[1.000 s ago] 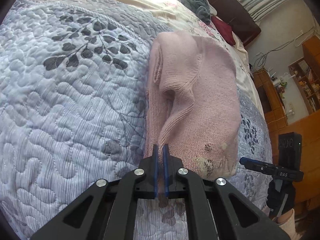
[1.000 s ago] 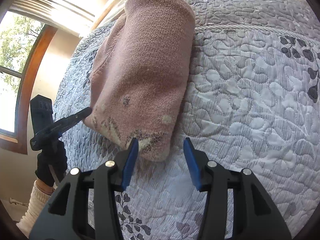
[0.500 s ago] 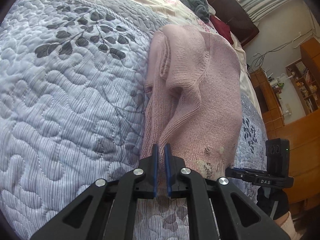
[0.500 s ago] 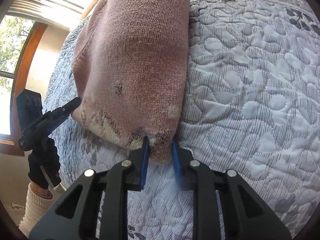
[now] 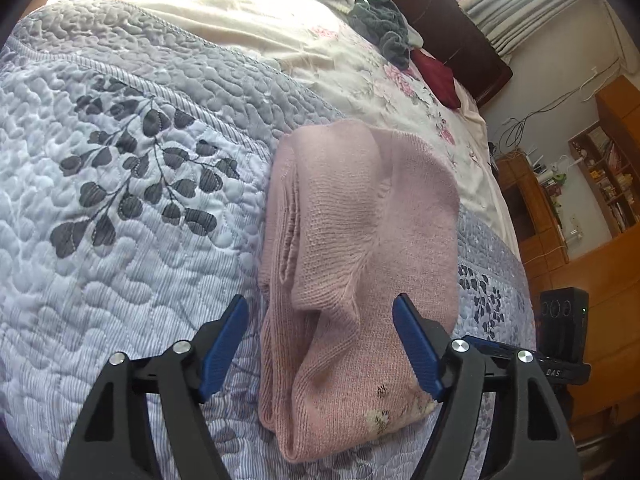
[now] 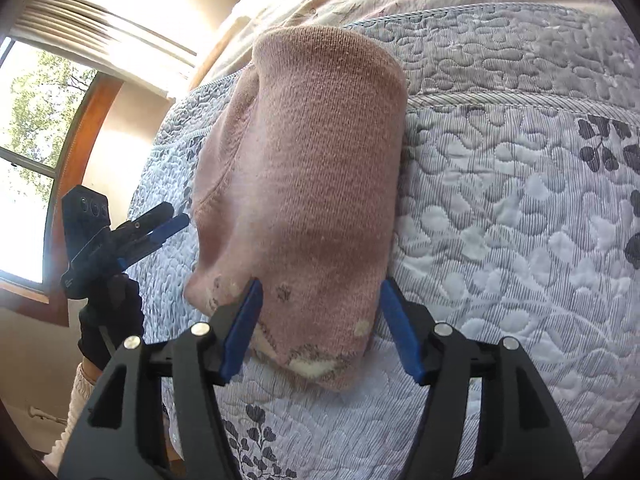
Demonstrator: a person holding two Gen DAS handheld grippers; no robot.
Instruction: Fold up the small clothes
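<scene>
Pink knit, folded into a thick bundle point(image 5: 360, 264), lying flat on the quilted grey bed cover point(image 5: 120, 240), right ahead of both grippers. Left gripper point(image 5: 320, 344) spread wide, blue fingertips point(image 5: 224, 340) straddling the near end, gripping nothing. Right gripper point(image 6: 320, 328) likewise spread, flanking the embroidered hem. Dark clothes point(image 5: 380, 28) heaped far beyond the left gripper, near the headboard.

"DAS" in white on right gripper point(image 5: 560, 372) body; nothing else legible.
</scene>
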